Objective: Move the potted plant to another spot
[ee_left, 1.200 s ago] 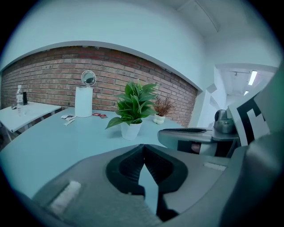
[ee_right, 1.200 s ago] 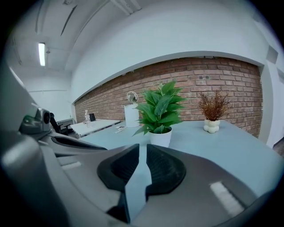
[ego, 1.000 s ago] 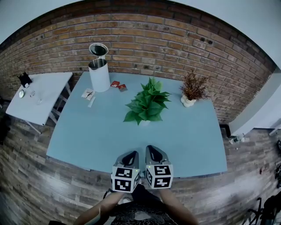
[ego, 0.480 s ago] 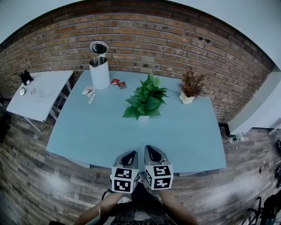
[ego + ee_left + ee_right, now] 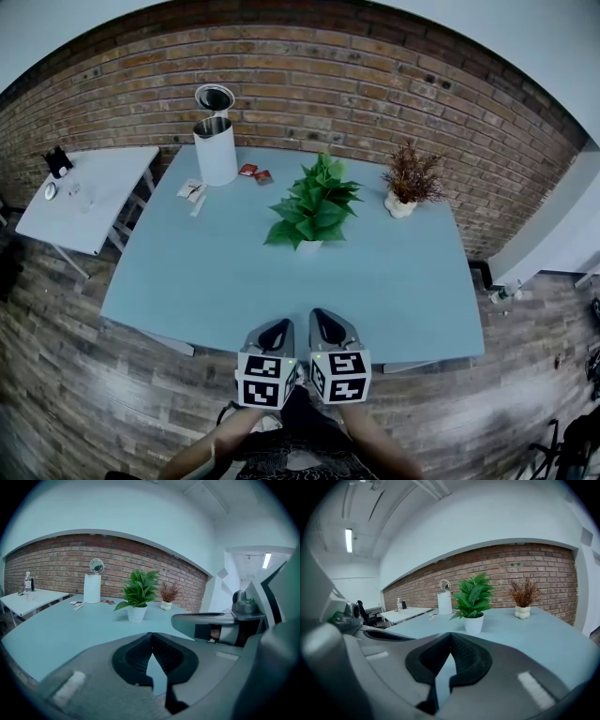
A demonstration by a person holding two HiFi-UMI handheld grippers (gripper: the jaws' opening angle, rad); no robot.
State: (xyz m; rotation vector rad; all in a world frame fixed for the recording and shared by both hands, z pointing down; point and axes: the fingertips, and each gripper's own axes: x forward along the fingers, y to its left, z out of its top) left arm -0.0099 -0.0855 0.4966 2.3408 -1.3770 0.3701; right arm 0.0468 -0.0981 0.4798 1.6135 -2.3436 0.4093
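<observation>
While left gripper and right gripper hang at near edge of table, jaws together, empty: potted plant mid-table, untouched; entire move remaining.

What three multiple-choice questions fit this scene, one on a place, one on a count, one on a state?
1. Where is the green potted plant? A: middle of the blue table. B: on a shelf. C: on a windowsill.
2. How many potted plants stand on the blue table? A: one. B: two. C: four.
3. How are the left gripper and right gripper? A: fingers shut, empty. B: wide open. C: shut on a cup.
Answers: 1 A, it stands at the table's middle; 2 B, the green one plus a dried brown plant; 3 A, the fingers meet with nothing between.
</observation>
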